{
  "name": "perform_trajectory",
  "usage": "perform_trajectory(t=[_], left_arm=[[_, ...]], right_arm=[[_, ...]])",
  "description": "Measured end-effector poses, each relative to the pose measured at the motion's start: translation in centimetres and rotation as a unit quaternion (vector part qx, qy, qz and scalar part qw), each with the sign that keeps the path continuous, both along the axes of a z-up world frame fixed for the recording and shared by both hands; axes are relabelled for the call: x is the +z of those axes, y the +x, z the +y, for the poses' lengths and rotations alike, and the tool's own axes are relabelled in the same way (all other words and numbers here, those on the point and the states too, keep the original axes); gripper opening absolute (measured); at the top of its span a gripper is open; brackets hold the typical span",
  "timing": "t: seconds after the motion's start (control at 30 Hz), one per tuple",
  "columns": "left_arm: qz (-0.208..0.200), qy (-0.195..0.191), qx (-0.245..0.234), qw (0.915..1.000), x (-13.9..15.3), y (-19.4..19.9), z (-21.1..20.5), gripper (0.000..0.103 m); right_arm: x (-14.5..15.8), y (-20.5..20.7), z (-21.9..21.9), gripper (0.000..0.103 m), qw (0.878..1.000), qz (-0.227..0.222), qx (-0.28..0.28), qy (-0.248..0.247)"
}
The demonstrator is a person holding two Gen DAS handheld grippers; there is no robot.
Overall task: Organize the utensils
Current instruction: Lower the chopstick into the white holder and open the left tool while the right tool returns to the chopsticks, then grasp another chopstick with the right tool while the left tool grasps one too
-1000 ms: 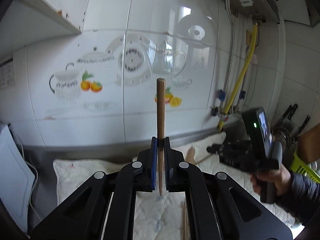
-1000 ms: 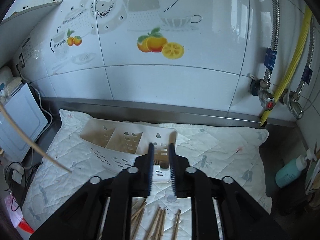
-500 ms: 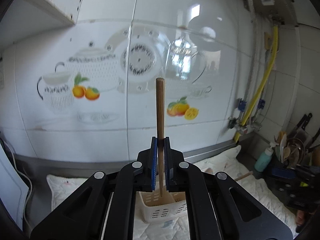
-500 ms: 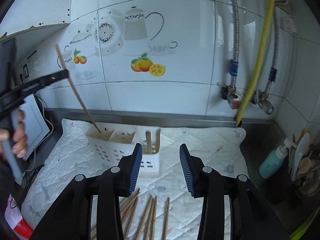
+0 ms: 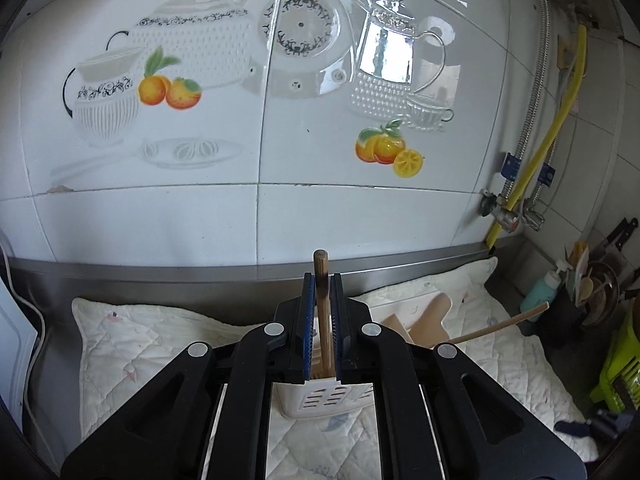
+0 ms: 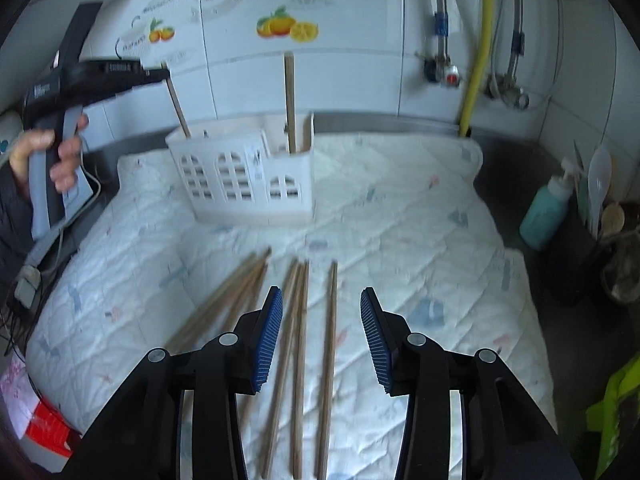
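My left gripper (image 5: 320, 288) has its jaws close around a wooden chopstick (image 5: 322, 312), which stands upright with its lower end inside the white utensil caddy (image 5: 320, 398). In the right wrist view the left gripper (image 6: 160, 76) sits above the caddy (image 6: 244, 178), and the chopstick (image 6: 178, 106) slants into its left compartment. Another chopstick (image 6: 289, 104) stands in the right compartment. My right gripper (image 6: 320, 332) is open and empty, above several loose chopsticks (image 6: 300, 340) lying on the quilted mat (image 6: 400, 240).
A tiled wall (image 5: 280, 120) with gas pipes (image 6: 476, 60) stands behind the counter. A teal pump bottle (image 6: 546, 210) and a utensil jar (image 6: 616, 240) stand at the right. A cutting board (image 5: 424, 320) leans behind the caddy.
My left gripper has lowered the chopstick into the caddy. My right gripper has pulled back from the caddy and opened wider over the loose chopsticks.
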State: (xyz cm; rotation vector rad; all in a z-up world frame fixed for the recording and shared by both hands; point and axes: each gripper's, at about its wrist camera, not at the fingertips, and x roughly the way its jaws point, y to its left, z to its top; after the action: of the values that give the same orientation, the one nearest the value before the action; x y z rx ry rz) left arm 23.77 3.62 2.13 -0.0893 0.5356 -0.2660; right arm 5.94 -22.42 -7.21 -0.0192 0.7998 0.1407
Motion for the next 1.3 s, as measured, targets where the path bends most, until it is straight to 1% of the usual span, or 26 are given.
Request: perform_trajectory(t=[0.07, 0.2, 0.27, 0.33, 0.37, 0.4, 0.43, 0.5, 0.6, 0.67, 0.73, 0.83, 0.93, 1.0, 1.1, 1.2, 1.27, 1.3], left_arm=[[-0.001, -0.002, 0.002, 1.0, 0.2, -0.2, 0.1, 0.012], [-0.014, -0.007, 0.009, 0.9998, 1.1, -1.4, 0.5, 0.028], [-0.022, -0.009, 0.008, 0.9997, 1.7, -2.1, 0.6, 0.032], [-0.03, -0.009, 0.011, 0.9995, 2.2, -3.0, 0.8, 0.041], [-0.033, -0.009, 0.015, 0.9993, 2.5, -3.5, 0.9, 0.045], [-0.036, -0.009, 0.021, 0.9991, 2.6, -4.1, 1.0, 0.053], [-0.038, -0.012, 0.023, 0.9989, 2.7, -4.6, 1.1, 0.055], [-0.038, -0.015, 0.024, 0.9989, 2.8, -5.7, 1.4, 0.055], [-0.034, -0.015, 0.028, 0.9989, 2.4, -7.6, 1.7, 0.057], [-0.029, -0.014, 0.03, 0.999, 1.7, -9.1, 2.0, 0.058], [-0.019, -0.009, 0.03, 0.9993, 0.8, -10.4, 2.1, 0.058], [-0.005, -0.003, 0.031, 0.9995, -0.7, -12.3, 2.2, 0.058], [0.019, 0.003, 0.032, 0.9993, -2.6, -14.1, 2.3, 0.058], [0.035, 0.002, 0.023, 0.9991, -4.0, -15.2, 2.2, 0.058], [0.062, 0.015, 0.009, 0.9979, -6.5, -16.7, 1.4, 0.058], [0.09, 0.026, -0.007, 0.9956, -9.2, -18.0, 0.4, 0.057], [0.107, 0.033, -0.015, 0.9936, -11.0, -18.6, -0.4, 0.055], [0.117, 0.032, -0.024, 0.9923, -11.9, -18.8, -0.8, 0.05]], right_arm=[[-1.4, -0.9, -0.2, 0.04, 1.0, 0.014, -0.002, 0.002], [-3.7, -2.4, -0.9, 0.04, 0.999, 0.036, -0.014, 0.007], [-4.7, -3.1, -1.4, 0.04, 0.999, 0.047, -0.014, 0.018], [-5.5, -3.8, -1.5, 0.039, 0.999, 0.049, -0.015, 0.014], [-5.8, -4.2, -1.5, 0.037, 0.998, 0.05, -0.014, 0.017], [-6.1, -4.4, -1.6, 0.034, 0.998, 0.052, -0.012, 0.02], [-6.4, -4.7, -1.7, 0.032, 0.998, 0.053, -0.013, 0.022], [-7.1, -4.9, -1.8, 0.026, 0.998, 0.06, -0.011, 0.029], [-8.0, -5.2, -1.9, 0.022, 0.997, 0.066, -0.007, 0.036], [-8.4, -5.2, -2.1, 0.021, 0.997, 0.066, -0.006, 0.041], [-8.7, -5.2, -2.2, 0.018, 0.997, 0.066, -0.007, 0.046], [-9.2, -5.1, -2.4, 0.015, 0.996, 0.068, -0.007, 0.051], [-9.7, -5.0, -2.4, 0.014, 0.996, 0.07, -0.006, 0.054], [-10.0, -5.0, -2.3, 0.014, 0.996, 0.073, -0.004, 0.056], [-10.2, -5.0, -2.1, 0.014, 0.996, 0.069, -0.004, 0.051], [-10.3, -5.1, -2.0, 0.01, 0.997, 0.065, -0.006, 0.039], [-10.3, -5.1, -1.8, 0.008, 0.997, 0.064, -0.006, 0.032], [-10.3, -5.2, -1.8, 0.007, 0.998, 0.063, -0.006, 0.029]])
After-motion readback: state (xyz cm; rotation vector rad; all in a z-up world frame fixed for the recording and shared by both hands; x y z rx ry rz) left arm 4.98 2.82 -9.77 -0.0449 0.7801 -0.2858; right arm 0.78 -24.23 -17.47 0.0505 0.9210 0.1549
